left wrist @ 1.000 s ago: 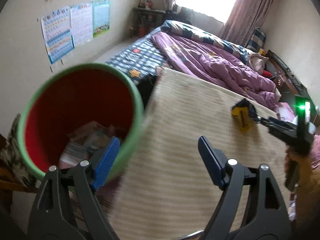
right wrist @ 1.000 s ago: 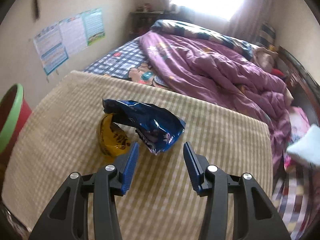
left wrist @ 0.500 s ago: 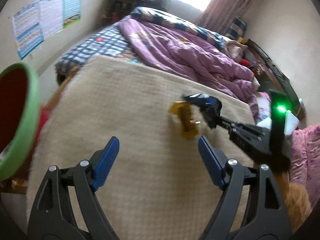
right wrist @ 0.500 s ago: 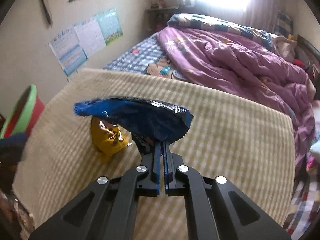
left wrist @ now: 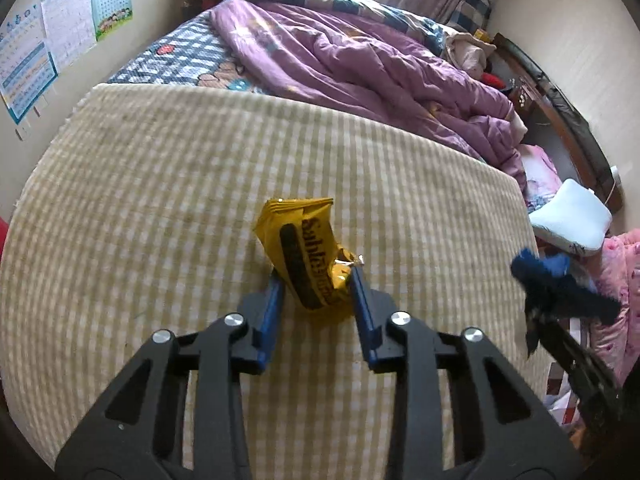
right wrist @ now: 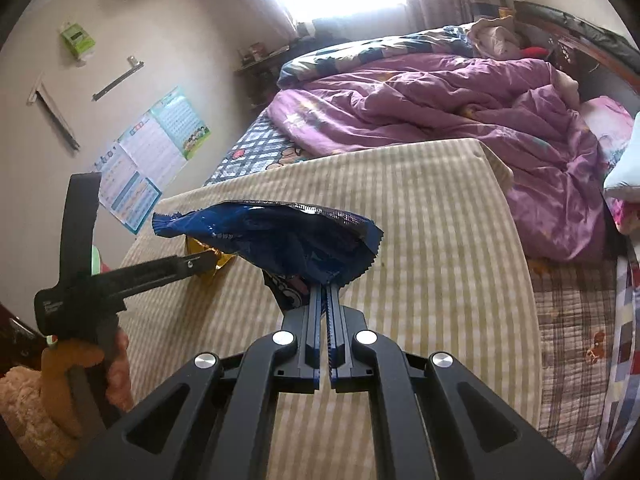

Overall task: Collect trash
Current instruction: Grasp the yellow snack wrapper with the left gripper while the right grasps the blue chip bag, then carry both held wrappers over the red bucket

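A yellow snack wrapper stands on the beige checked table cloth. My left gripper has its blue pads against both sides of the wrapper's lower part. My right gripper is shut on a blue snack bag and holds it above the table. In the left wrist view the blue bag shows at the right, off the table's edge. In the right wrist view the left gripper reaches the yellow wrapper, which is mostly hidden behind the blue bag.
A bed with a purple quilt lies beyond the table. Posters hang on the left wall. A sliver of the red and green bin shows at the table's left edge. A white pillow lies at the right.
My left gripper swung away from the bin, moved to the yellow wrapper and closed on it. My right gripper lifted the blue bag and carried it right, off the yellow wrapper.
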`<action>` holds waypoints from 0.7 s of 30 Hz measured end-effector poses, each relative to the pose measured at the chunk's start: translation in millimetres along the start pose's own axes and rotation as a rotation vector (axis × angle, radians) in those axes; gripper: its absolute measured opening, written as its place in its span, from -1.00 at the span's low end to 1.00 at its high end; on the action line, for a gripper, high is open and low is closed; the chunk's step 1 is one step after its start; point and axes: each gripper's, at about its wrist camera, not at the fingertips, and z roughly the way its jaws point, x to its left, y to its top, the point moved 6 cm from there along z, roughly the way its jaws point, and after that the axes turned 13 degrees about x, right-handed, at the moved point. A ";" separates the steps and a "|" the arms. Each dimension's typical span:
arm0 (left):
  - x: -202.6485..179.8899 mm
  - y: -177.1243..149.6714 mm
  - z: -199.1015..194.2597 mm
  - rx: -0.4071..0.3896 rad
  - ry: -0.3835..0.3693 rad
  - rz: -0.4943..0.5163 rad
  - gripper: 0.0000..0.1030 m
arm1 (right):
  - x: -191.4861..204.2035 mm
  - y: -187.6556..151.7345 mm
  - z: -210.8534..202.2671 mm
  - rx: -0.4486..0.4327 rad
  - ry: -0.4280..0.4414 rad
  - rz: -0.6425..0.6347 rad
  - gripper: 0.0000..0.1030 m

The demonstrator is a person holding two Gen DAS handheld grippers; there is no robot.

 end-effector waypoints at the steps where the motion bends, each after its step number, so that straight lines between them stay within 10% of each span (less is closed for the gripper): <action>1: 0.3 -1.7 -2.6 -0.008 0.008 0.004 -0.44 | 2.7 -0.6 -0.7 -0.003 0.004 -0.001 -0.95; 21: 72.5 -68.5 -125.9 -0.247 0.141 -0.018 -0.47 | 93.5 -7.8 -2.9 -0.013 0.069 -0.128 -0.95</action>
